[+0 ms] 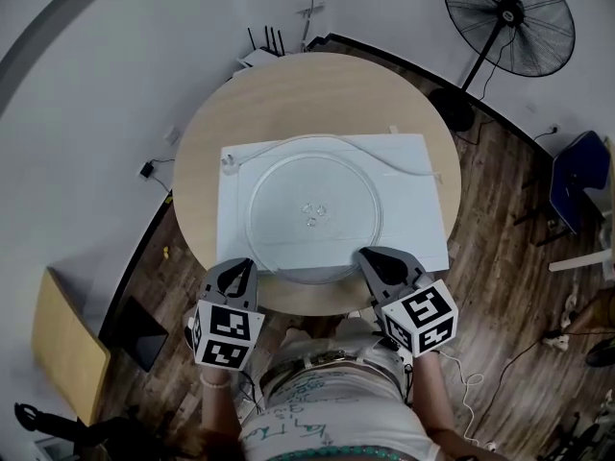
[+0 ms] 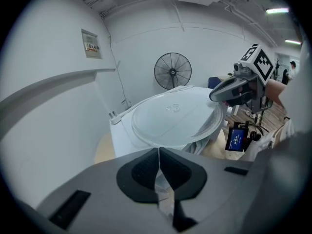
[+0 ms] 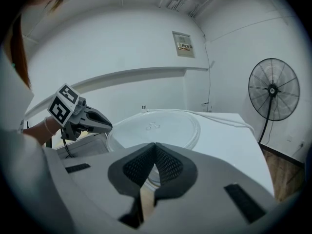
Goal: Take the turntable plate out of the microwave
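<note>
head view, fan [image 1: 509, 17] beyond table [image 1: 317, 80], cable [image 1: 389, 157] behind plate [image 1: 315, 209]

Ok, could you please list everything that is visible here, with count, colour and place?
turntable plate: one, clear glass, lying on top of the microwave
microwave: one, white, on the table
power cord: one, white, on the microwave top, plug at its far left corner
table: one, light wood, round, centre
standing fan: one, black, on the floor, far right
chair: one, blue, right edge
left gripper: one, grey, shut, at the plate's near left rim
right gripper: one, grey, shut, at the plate's near right rim
</note>
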`<control>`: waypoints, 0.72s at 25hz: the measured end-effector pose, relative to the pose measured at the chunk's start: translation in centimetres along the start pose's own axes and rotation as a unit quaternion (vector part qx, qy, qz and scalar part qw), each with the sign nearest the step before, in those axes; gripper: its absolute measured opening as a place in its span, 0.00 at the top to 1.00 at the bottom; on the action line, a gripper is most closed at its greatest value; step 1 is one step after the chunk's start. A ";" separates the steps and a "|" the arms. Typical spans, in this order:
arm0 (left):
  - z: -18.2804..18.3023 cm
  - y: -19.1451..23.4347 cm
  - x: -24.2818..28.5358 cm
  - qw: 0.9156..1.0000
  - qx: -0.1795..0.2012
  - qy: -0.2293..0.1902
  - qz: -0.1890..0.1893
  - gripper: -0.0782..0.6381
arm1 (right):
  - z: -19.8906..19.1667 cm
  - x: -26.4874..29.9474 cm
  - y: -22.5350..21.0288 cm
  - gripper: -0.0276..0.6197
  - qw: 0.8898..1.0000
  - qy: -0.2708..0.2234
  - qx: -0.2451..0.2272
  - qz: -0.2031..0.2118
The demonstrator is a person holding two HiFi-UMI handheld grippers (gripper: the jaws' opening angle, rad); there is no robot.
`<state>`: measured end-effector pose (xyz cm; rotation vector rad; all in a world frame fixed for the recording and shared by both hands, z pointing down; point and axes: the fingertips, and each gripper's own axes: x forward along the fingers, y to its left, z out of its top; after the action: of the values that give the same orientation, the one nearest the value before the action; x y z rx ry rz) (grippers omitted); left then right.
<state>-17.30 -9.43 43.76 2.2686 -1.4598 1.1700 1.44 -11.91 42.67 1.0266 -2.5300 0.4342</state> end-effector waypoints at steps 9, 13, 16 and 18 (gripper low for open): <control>2.6 3.6 -4.0 0.970 -0.135 -0.202 -0.013 0.87 | 0.0 -0.3 0.2 0.97 0.999 -0.002 -0.002 -0.032; 4.4 3.8 -5.8 0.944 -0.186 -0.268 -0.053 0.87 | -0.2 -0.8 0.6 0.97 0.999 -0.008 0.003 -0.049; 5.4 2.8 -6.2 0.929 -0.206 -0.294 -0.091 0.87 | -0.3 -1.3 1.0 0.97 0.998 -0.017 0.011 -0.061; 5.8 1.5 -6.1 0.921 -0.211 -0.305 -0.117 0.87 | -0.4 -1.5 1.4 0.97 0.997 -0.021 0.015 -0.066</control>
<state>-16.83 -9.16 35.23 2.4832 -1.3783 0.0427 1.55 -9.89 42.17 1.2189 -2.4801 0.4172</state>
